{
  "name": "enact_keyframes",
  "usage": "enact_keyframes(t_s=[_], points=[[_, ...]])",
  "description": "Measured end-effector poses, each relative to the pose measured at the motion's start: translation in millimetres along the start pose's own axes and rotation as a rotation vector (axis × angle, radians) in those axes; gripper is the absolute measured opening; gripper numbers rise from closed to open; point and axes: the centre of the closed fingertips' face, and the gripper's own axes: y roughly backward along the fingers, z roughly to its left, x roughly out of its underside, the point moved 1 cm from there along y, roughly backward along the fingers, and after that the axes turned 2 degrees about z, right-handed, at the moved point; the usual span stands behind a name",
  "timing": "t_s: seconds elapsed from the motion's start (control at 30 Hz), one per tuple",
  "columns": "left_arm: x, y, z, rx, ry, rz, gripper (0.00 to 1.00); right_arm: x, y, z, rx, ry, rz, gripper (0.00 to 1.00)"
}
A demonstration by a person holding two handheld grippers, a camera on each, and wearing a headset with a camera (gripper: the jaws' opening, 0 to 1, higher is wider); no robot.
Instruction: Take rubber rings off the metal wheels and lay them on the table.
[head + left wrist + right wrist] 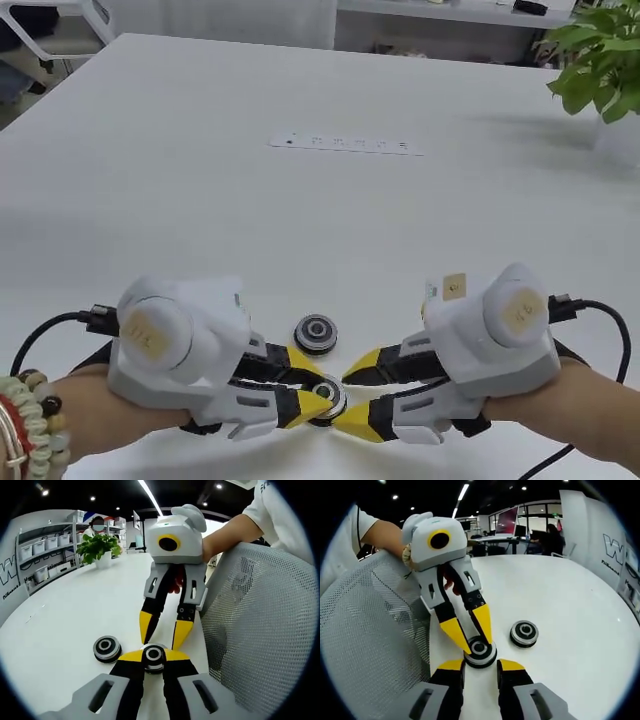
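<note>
Two small metal wheels with black rubber rings lie on the white table [330, 220]. The near wheel [328, 398] sits between my two grippers. My left gripper [312, 385] is shut on this wheel [153, 657], one yellow tip on each side. My right gripper [350, 395] faces it from the other side and is open, with its tips just short of the wheel [480, 652]. The left gripper [472, 635] comes down onto the wheel from above in the right gripper view. The second wheel [316, 333] lies free a little farther off, with its ring on.
A grey mesh chair back [255, 625] stands close beside the grippers at the table's near edge. A flat socket panel [345, 143] is set into the table's middle. A potted plant [600, 60] stands at the far right. Shelves with bins [40, 550] line the wall.
</note>
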Motion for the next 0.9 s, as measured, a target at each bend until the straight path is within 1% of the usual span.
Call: enact_keyframes(t_s=[0.13,0.17,0.23,0.37,0.4,0.53,0.67,0.8,0.87,0.9], points=[[-0.4,-0.4,1.1,0.001,0.001,0.002,0.08,0.6,-1.3,0.2,0.003,-0.002,0.006,0.20],[-0.2,-0.4,1.0,0.001,0.001,0.001,0.08,2.8,-1.7,-0.7,0.010,0.007,0.020,0.18],[0.1,-0.4,1.5,-0.001,-0.003,-0.003,0.08,1.9,-1.7,0.2,0.006,0.014,0.013,0.17],[-0.1,-0.8,2.9,-0.001,-0.003,-0.006,0.08,2.9,-1.6,-0.3,0.013,0.040,0.022,0.15],[-0.4,-1.0,3.4,0.000,-0.001,-0.006,0.08,3.5,-1.4,-0.8,0.014,0.043,0.027,0.14],[-0.1,-0.8,5.6,-0.004,-0.001,-0.012,0.08,6.5,0.4,-2.0,0.018,0.065,0.044,0.05],[-0.5,-1.0,7.8,-0.008,0.001,-0.015,0.08,6.7,0.3,-4.0,0.031,0.098,0.055,0.02],[-0.5,-0.9,10.5,-0.018,0.001,-0.018,0.08,5.7,-0.4,-6.3,0.052,0.101,0.065,0.01],[-0.3,-0.6,12.6,-0.024,0.009,-0.019,0.08,4.6,0.4,-10.4,0.075,0.085,0.067,0.00],[-0.5,-0.8,13.1,-0.027,0.010,-0.020,0.08,4.9,-0.1,-11.2,0.077,0.074,0.069,0.00]])
